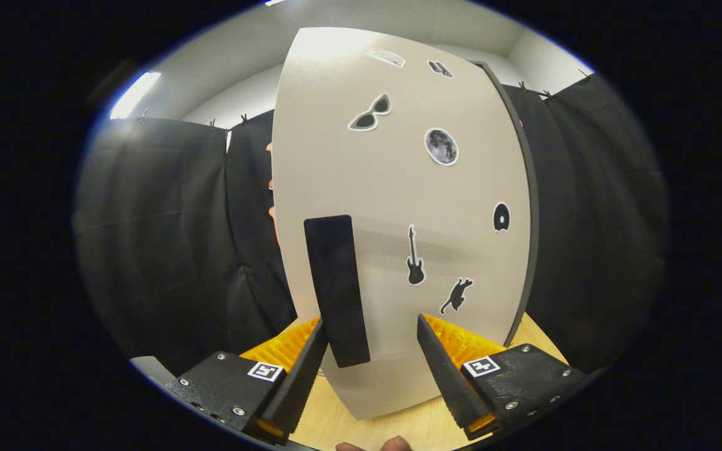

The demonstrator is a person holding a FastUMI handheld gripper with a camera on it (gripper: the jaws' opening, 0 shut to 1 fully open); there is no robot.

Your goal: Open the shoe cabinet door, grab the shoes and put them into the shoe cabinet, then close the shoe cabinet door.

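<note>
The cabinet door (398, 207) stands right ahead of the spread gripper (370, 366), its handle (336, 288) by the left finger.

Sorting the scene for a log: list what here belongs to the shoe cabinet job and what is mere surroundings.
Belongs to the job:
- shoe cabinet door, pale, with stickers
- black door handle, just ahead of the left finger
- gripper, fingers open, not pressing on the handle

Surroundings:
- wooden tabletop
- black cloth wall
- fingertips near the gripper
</note>
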